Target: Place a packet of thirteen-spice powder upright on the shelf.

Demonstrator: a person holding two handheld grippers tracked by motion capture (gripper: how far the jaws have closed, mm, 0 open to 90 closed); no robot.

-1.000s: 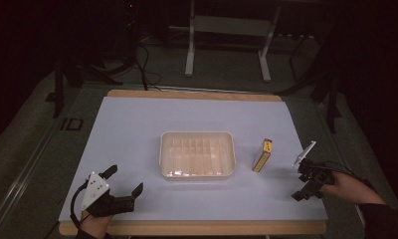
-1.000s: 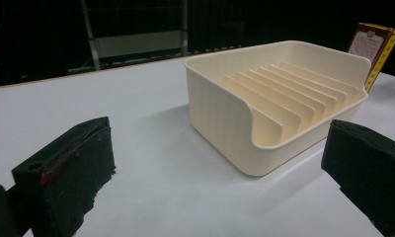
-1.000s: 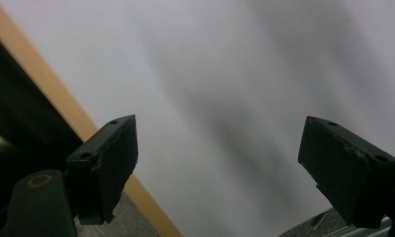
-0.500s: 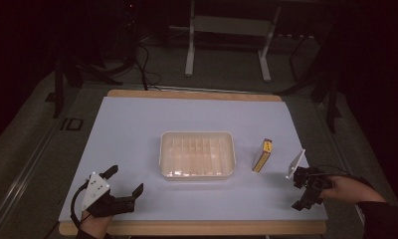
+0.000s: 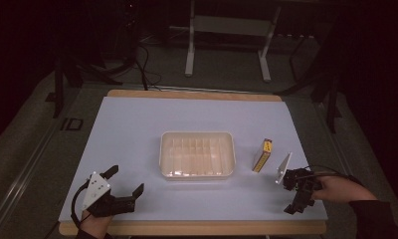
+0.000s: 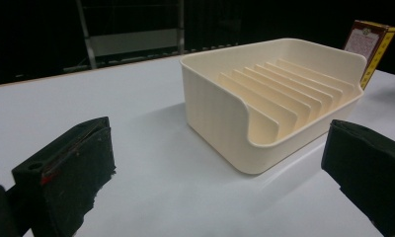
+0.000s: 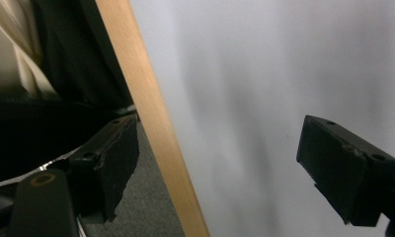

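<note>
While both grippers sit at the near edge of the table (image 5: pixel 137 124), the small yellow-edged box (image 5: pixel 262 155) stands upright on the white surface just right of the cream slotted tray (image 5: pixel 197 155), which lies at mid-table. Box and tray: near each other, not touching.

Right gripper (image 5: pixel 297 195): near the table's right near corner, jaws parted, nothing between them. Its own view looks down across the wooden front edge (image 7: pixel 151 123) and bare white top. Jaws have just been shifting slightly but remain wide apart, empty.

Left gripper (image 5: pixel 125 181): near the left near corner, jaws released and empty, pointed toward the tray; the box shows beyond the tray's far corner (image 6: pixel 371 42).

Key relation: the box lies up-table and slightly left of the right gripper, much nearer to it than to the left one. Its long axis runs vertically; its broad faces look roughly left and right. Judgement: a right-hand reach fits, once the jaws are turned toward the box.
</note>
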